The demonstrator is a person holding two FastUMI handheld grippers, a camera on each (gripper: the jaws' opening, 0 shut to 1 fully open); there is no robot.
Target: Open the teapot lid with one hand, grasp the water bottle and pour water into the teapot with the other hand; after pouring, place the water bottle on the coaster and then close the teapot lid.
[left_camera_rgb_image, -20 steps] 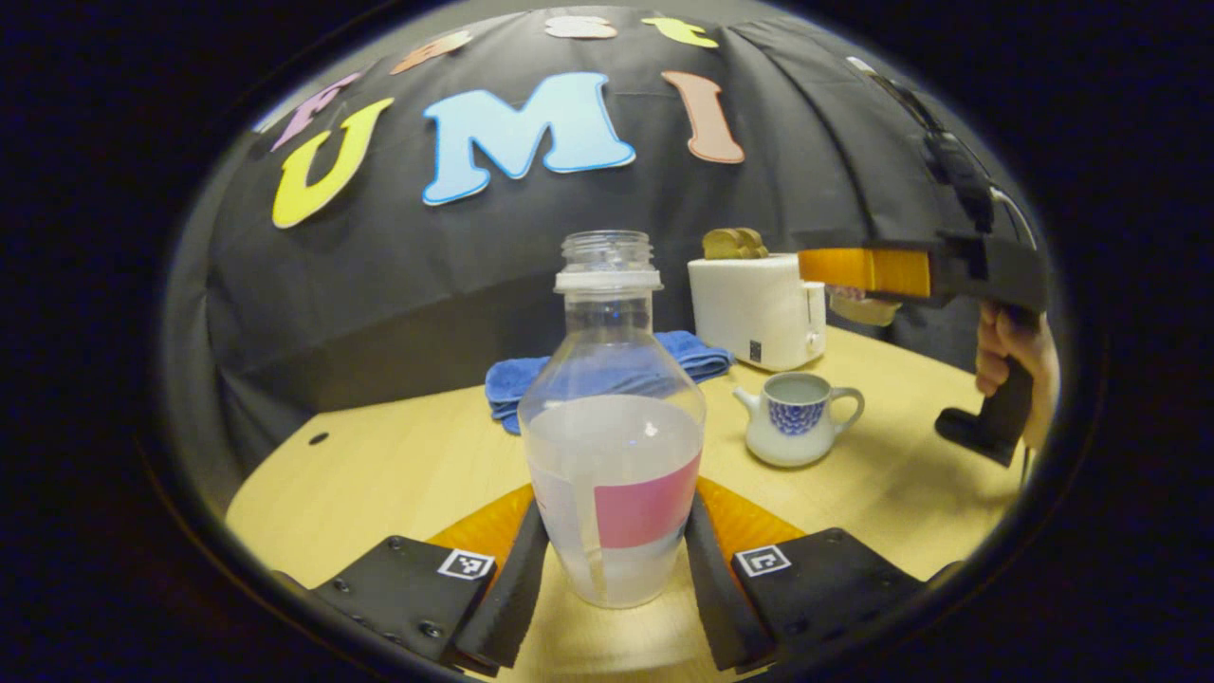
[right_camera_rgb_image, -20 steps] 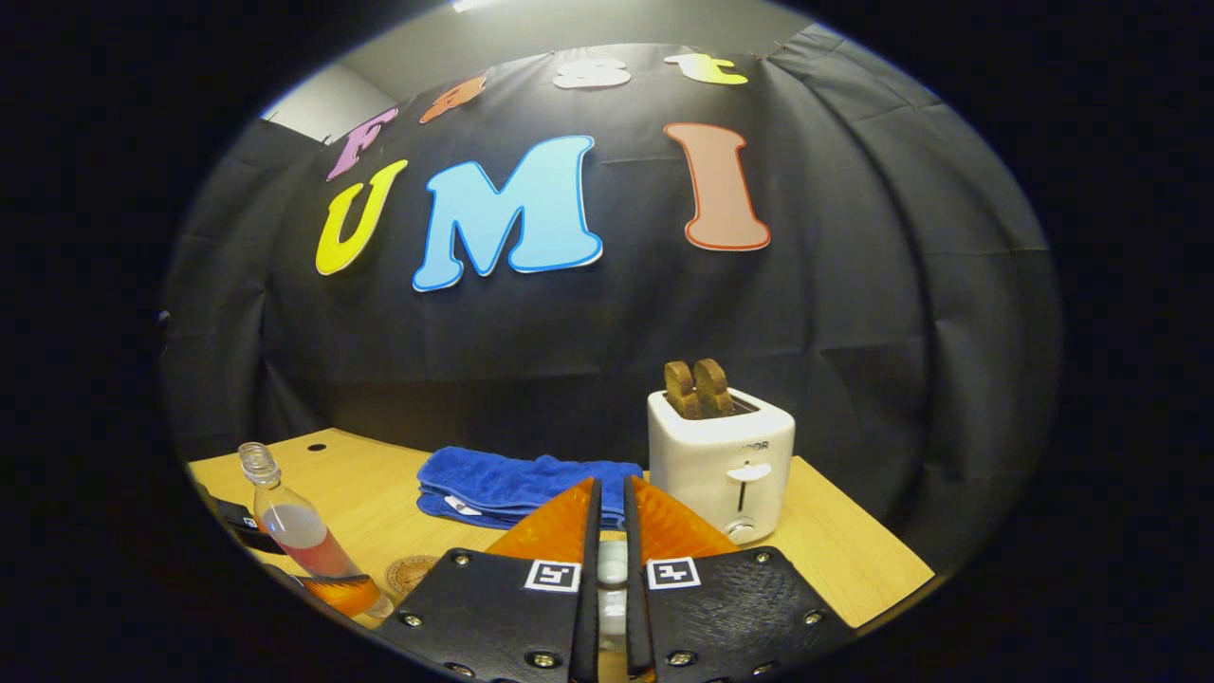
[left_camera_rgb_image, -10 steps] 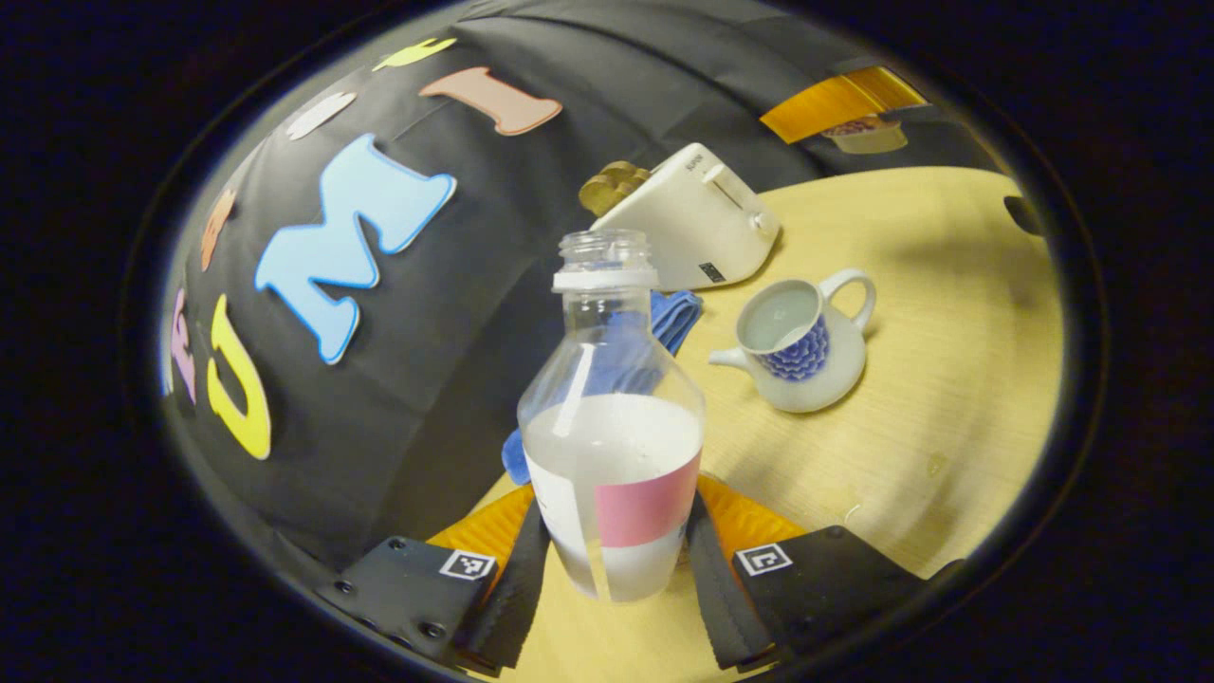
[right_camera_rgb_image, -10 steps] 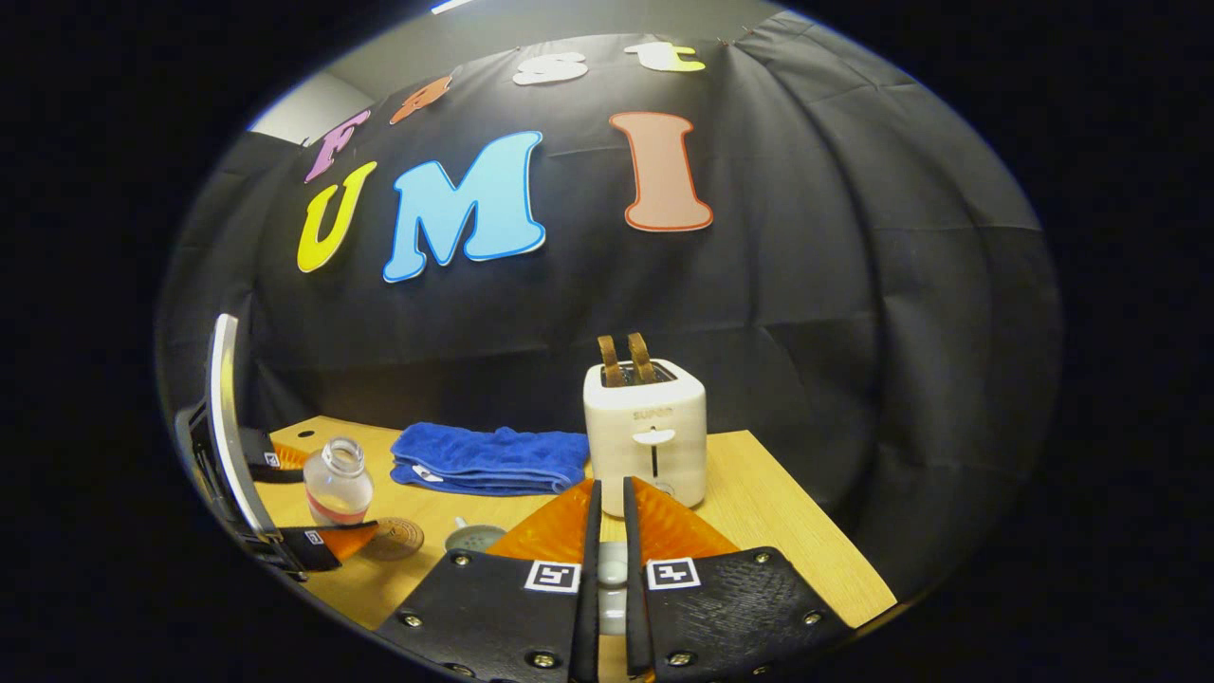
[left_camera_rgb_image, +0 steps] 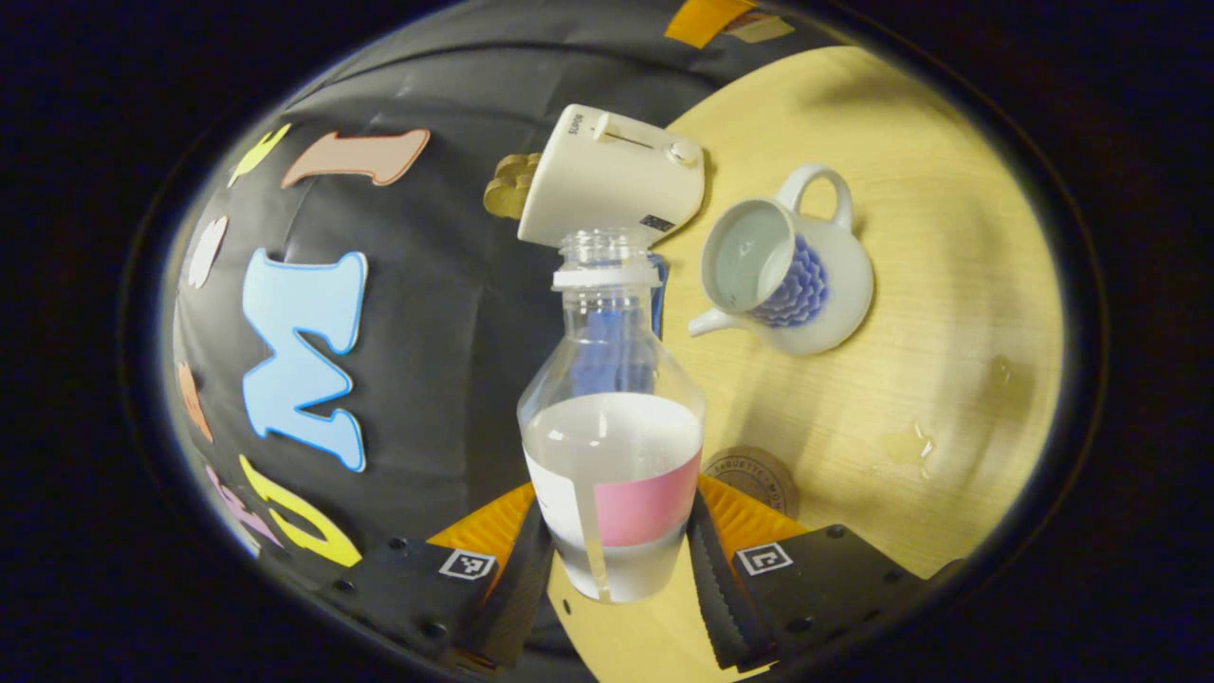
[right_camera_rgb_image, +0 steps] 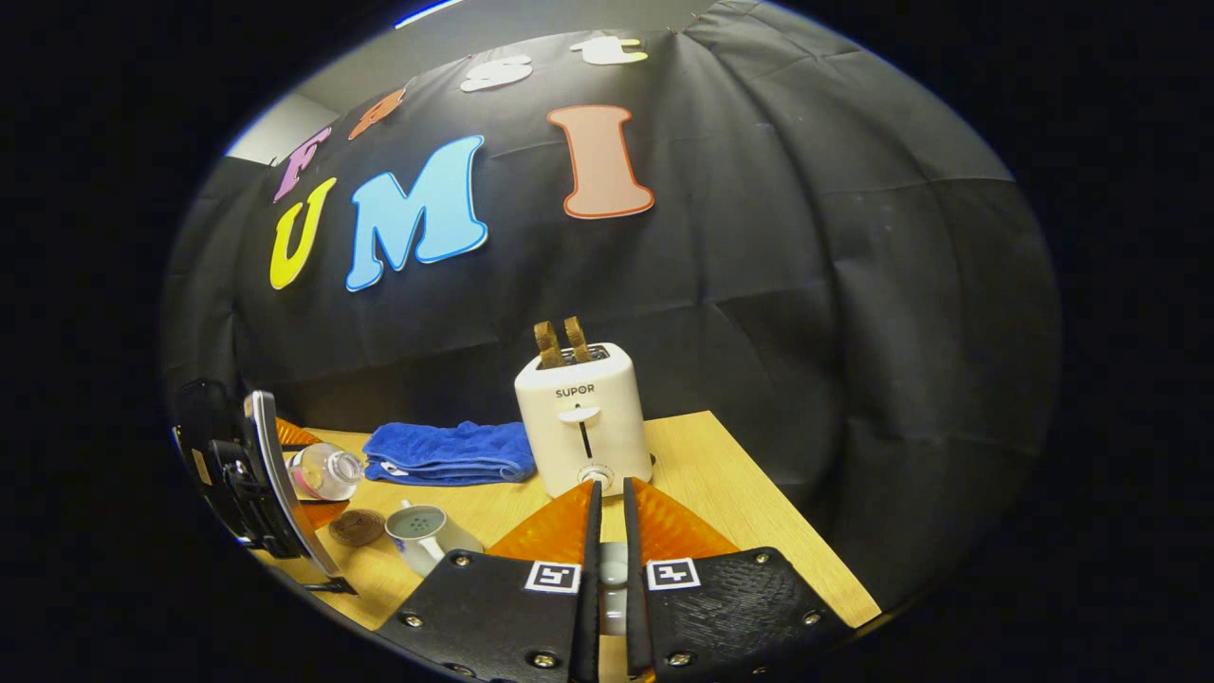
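Above teapot [left_camera_rgb_image: 787, 280], tipped water bottle [left_camera_rgb_image: 612, 417], clamped by left hand-held gripper [left_camera_rgb_image: 615, 569]

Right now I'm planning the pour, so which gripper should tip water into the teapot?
Left. The left gripper is shut on the clear plastic water bottle, tilted beside the open white-and-blue teapot. The right gripper is shut on the white teapot lid.
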